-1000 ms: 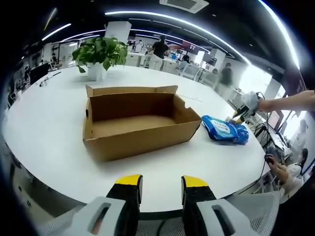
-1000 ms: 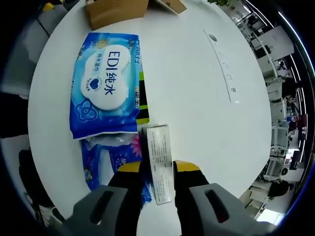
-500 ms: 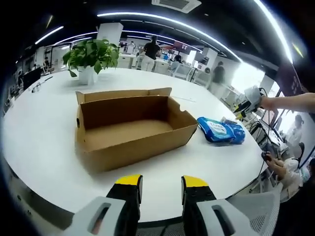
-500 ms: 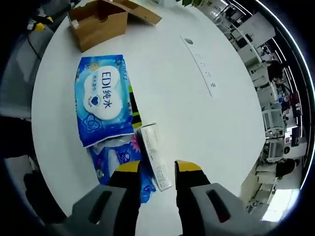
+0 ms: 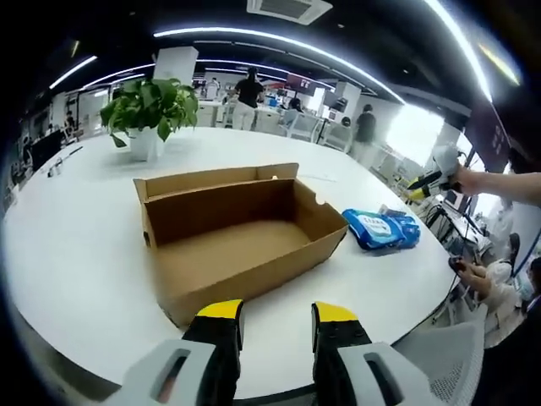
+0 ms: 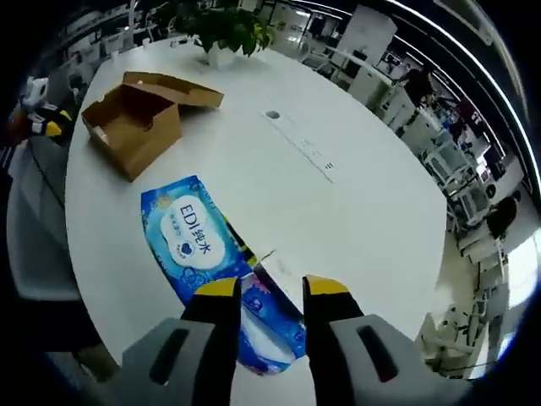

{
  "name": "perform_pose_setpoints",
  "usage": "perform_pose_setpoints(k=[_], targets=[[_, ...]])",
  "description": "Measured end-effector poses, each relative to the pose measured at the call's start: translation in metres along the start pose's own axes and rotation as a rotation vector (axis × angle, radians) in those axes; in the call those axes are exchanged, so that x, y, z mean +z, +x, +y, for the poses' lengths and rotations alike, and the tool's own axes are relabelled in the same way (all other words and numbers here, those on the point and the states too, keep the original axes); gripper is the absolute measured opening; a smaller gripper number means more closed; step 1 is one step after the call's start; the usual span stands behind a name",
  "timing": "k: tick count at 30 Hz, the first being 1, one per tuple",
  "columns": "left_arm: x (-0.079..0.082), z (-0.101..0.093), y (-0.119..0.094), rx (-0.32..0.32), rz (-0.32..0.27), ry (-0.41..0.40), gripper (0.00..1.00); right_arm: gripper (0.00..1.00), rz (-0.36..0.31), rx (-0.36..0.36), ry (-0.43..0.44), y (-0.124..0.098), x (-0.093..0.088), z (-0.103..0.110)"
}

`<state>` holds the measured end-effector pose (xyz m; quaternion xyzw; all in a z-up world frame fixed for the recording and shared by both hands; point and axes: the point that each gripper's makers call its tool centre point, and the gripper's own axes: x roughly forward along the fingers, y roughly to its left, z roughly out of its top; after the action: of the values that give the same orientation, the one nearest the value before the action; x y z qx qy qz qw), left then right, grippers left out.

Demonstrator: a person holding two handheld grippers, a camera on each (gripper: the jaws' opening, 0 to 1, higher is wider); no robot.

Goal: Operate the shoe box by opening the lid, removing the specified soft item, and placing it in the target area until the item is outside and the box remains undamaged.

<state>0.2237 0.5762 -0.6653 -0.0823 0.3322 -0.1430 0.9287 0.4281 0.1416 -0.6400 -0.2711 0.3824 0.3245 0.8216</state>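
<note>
White table (image 5: 76, 220) is stretching wide under both grippers, in a big bright office. Near the bottom of the left gripper view, the left gripper (image 5: 277, 315) is hanging over the table edge with its yellow-tipped jaws apart and nothing between them. Just past it, the shoe box (image 5: 232, 237) is sitting open and looking bare inside, with its lid (image 5: 220, 176) folded up behind it. Beside the box, the blue wipes pack (image 5: 382, 228) is lying on the table, outside the box, so the soft item seems to be out already. In the right gripper view, the right gripper (image 6: 270, 289) is hanging above the pack with its jaws apart, holding nothing. The step now looks like letting go and backing away. To do it well, the right gripper should be lifting straight up, jaws wide, so it is not dragging the soft pack or knocking the box. The right gripper view is showing the white label on the pack, some smaller blue packets (image 6: 266, 326) tucked at its near end, and the lid lying flat open. The left gripper view is showing the inside of the box, a potted plant (image 5: 148, 110) farther off, and people at desks far in the back.
</note>
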Motion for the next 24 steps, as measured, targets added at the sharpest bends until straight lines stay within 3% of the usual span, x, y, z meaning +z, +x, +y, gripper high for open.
perform_pose_setpoints(k=[6,14,24], targets=[[0.01,0.016,-0.003,-0.009,-0.006,0.032,0.32,0.34,-0.083,0.025,0.086,-0.011,0.014,0.035],[0.031,0.035,0.003,-0.038,-0.005,0.11,0.32,0.34,-0.218,0.055,0.205,-0.028,0.032,0.085],[0.048,0.049,0.026,-0.102,0.044,0.224,0.32,0.37,-0.318,0.062,0.284,-0.05,0.041,0.134]])
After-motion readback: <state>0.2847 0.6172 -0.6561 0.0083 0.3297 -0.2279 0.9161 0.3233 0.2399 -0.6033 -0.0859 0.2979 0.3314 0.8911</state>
